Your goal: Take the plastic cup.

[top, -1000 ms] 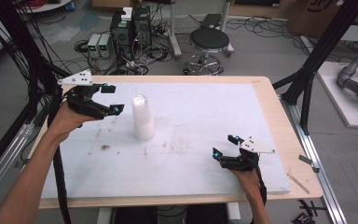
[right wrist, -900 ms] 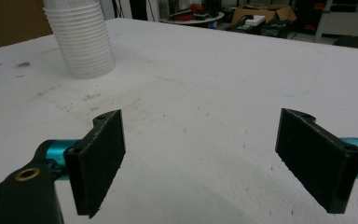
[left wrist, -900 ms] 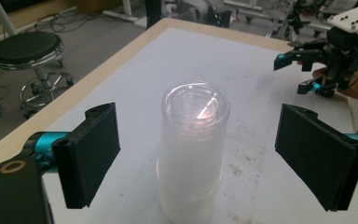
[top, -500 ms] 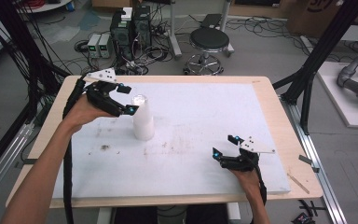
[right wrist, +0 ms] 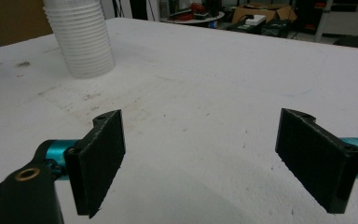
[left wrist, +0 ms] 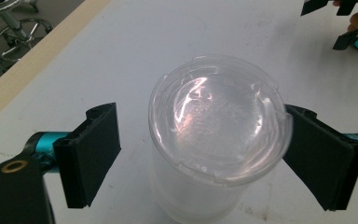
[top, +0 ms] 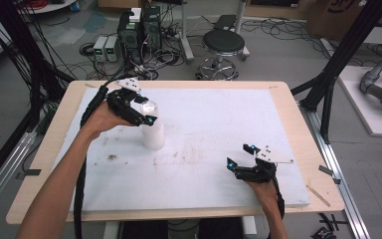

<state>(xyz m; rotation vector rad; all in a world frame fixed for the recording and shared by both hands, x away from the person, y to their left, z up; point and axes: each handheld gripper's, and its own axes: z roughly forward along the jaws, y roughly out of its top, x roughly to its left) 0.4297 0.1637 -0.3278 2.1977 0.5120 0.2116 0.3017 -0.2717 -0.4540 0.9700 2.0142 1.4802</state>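
A stack of clear ribbed plastic cups [top: 153, 133] stands upside down on the white board [top: 214, 119], left of middle. My left gripper [top: 146, 110] hangs over its top with the jaws open, one on each side of the uppermost cup [left wrist: 216, 126]. In the left gripper view [left wrist: 200, 119] the left pad stands apart from the cup and the right pad is at its rim. My right gripper [top: 240, 155] rests open near the front right of the board, with nothing between its pads [right wrist: 200, 123]. The cup stack [right wrist: 81, 39] shows far off to its left.
The white board lies on a wooden table [top: 49, 164] with a bare rim all round. A stool [top: 223, 45] and computer boxes with cables [top: 139, 30] stand on the floor behind. Black frame posts [top: 328, 84] rise at the table's right and left.
My left gripper has moved right and slightly down, from beside the cup stack to over its top. The right gripper has stayed in place.
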